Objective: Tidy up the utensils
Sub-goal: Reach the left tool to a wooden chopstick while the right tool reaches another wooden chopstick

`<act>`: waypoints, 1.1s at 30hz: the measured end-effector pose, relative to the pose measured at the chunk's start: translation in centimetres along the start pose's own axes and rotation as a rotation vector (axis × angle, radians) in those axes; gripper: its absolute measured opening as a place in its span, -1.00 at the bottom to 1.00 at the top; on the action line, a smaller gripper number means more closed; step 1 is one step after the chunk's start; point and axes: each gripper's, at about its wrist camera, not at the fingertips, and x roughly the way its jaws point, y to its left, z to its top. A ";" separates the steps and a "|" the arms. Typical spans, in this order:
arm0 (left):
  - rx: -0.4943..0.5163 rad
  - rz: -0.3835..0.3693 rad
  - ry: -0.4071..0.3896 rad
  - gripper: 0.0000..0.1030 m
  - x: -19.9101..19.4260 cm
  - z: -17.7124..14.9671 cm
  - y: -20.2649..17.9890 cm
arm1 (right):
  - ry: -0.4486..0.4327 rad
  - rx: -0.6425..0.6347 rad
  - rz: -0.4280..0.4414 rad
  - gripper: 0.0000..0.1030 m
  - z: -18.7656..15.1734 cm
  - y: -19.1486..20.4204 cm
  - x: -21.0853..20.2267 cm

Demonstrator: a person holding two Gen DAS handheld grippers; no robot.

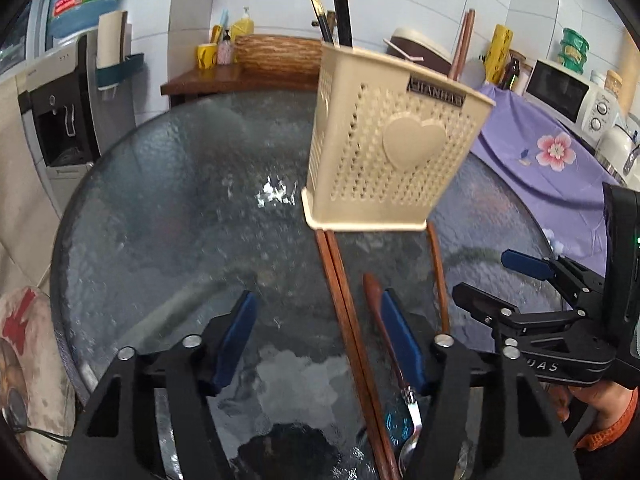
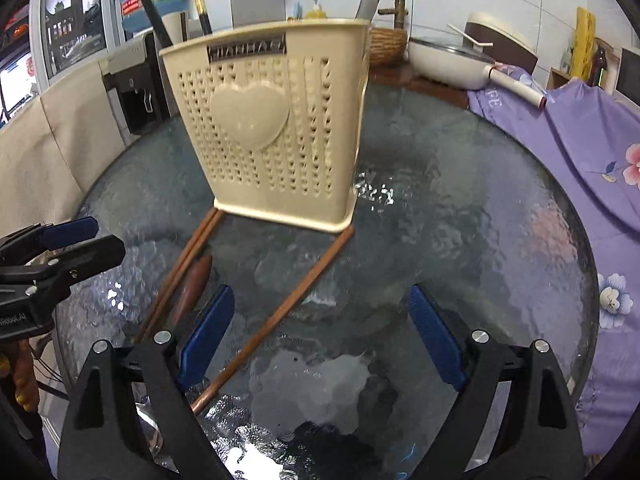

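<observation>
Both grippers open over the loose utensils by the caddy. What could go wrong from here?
1. The paired chopsticks lie touching side by side; the left gripper may pinch only one, or roll them apart on the glass table.
2. The spoon lies right beside the left gripper's inner finger and could get nudged.
3. The single chopstick ends at the foot of the beige caddy; the right gripper could jolt it when lifting.
</observation>
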 end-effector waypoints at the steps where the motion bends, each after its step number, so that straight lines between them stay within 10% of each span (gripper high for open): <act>1: 0.006 -0.003 0.015 0.07 0.3 -0.3 -0.1 | 0.009 -0.006 -0.007 0.68 -0.3 0.3 0.2; 17: 0.051 -0.024 0.101 -0.41 2.3 -2.3 -0.9 | 0.090 -0.029 -0.020 0.48 -1.3 1.1 1.7; 33: 0.065 0.000 0.111 -0.42 2.3 -2.0 -0.7 | 0.116 0.001 -0.003 0.40 -1.4 -1.3 1.7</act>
